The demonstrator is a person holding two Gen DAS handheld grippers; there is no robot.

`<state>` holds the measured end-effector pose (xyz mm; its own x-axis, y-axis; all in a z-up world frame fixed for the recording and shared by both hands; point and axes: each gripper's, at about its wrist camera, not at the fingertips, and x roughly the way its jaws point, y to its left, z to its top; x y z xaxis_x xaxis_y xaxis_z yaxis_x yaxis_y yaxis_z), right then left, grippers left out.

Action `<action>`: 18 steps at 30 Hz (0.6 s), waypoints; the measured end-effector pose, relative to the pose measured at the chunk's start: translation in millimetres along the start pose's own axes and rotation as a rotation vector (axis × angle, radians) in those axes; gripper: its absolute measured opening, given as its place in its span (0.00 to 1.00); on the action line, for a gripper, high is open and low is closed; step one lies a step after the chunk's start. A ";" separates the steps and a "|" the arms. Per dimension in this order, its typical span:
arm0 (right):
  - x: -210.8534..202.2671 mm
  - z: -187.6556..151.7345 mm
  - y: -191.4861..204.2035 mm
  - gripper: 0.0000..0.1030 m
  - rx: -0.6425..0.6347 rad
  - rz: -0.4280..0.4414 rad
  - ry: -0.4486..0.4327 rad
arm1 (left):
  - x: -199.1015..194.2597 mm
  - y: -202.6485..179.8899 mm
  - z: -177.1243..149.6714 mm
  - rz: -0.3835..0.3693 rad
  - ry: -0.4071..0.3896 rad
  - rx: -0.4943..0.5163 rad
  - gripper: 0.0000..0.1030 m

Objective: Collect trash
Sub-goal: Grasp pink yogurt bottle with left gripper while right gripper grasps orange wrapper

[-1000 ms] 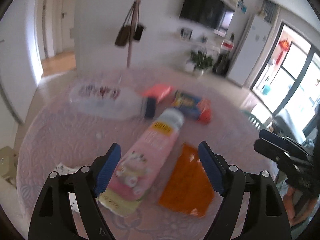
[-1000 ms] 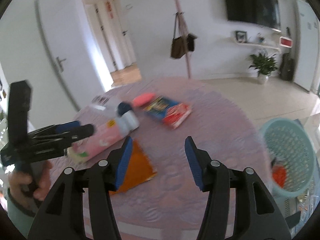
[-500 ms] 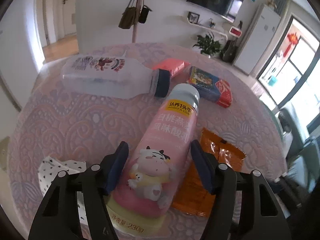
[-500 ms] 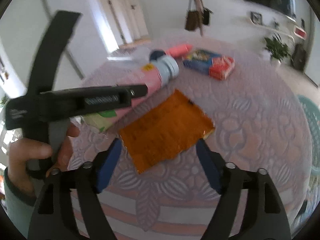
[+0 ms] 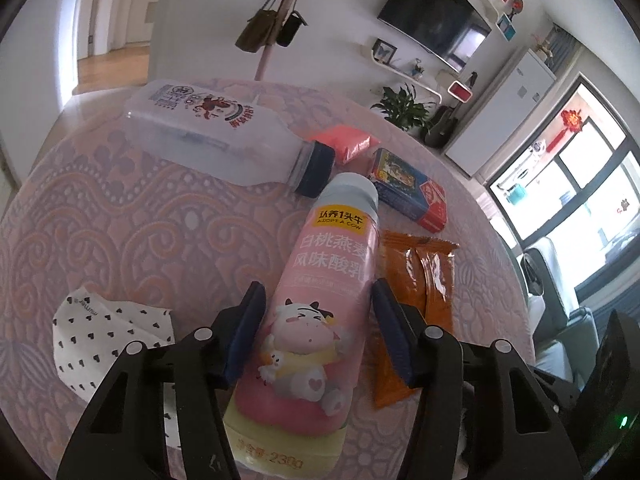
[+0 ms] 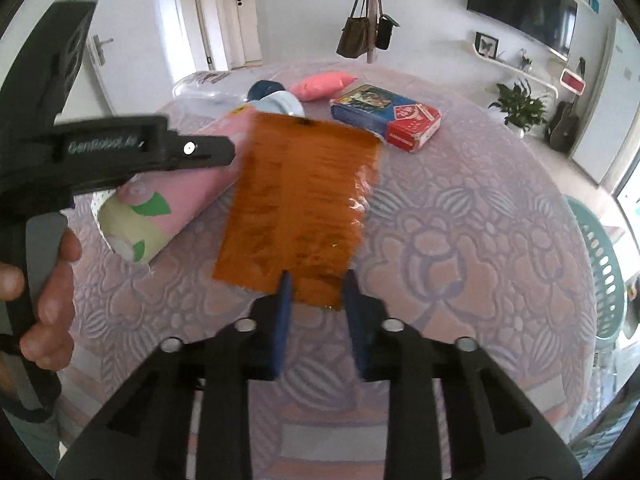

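Observation:
A pink yogurt bottle [image 5: 320, 312] lies on its side on the round table [image 5: 100, 220]. My left gripper [image 5: 318, 286] straddles the bottle's lower half, and its jaws are closing with the bottle between them. A sliver of gap still shows at the left pad. An orange snack wrapper [image 5: 420, 276] lies just right of the bottle. In the right wrist view my right gripper [image 6: 316, 288] is shut on the near edge of the orange wrapper [image 6: 296, 200], whose far end tilts up over the pink bottle [image 6: 176, 196].
A clear bottle with a dark cap [image 5: 208, 136], a pink packet [image 5: 344, 144] and a blue-and-red box [image 5: 408, 196] lie farther back. White paper with black hearts [image 5: 104, 336] sits at the near left. A teal basket [image 6: 600, 264] stands off the table's right edge.
My left gripper came down over the pink bottle and its jaws narrowed around it. My right gripper moved down to the orange wrapper, widened, then shut on its near edge.

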<state>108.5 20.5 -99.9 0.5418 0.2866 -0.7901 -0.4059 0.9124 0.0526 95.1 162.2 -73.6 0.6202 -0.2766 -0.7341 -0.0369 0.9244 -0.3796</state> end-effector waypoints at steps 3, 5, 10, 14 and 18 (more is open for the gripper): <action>-3.8 3.7 -17.8 0.06 0.031 0.001 -0.013 | 2.3 -5.8 0.6 0.006 0.003 0.005 0.50; -6.8 7.3 -31.4 0.06 0.060 0.007 -0.029 | 2.8 -9.1 -0.5 0.013 0.004 0.007 0.50; -12.1 18.9 -47.5 0.06 0.104 0.032 -0.048 | 7.4 -18.6 -1.2 0.019 0.004 0.012 0.48; -15.1 19.9 -45.9 0.06 0.107 0.057 -0.051 | 9.4 -28.5 -5.4 0.065 -0.014 0.046 0.47; -18.3 22.3 -38.4 0.07 0.087 0.090 -0.057 | 5.6 -32.0 -15.0 0.055 -0.030 0.027 0.47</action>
<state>130.6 -13.2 -73.9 0.5483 0.3821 -0.7439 -0.3909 0.9035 0.1759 88.0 127.1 -74.0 0.6411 -0.2174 -0.7360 -0.0506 0.9450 -0.3233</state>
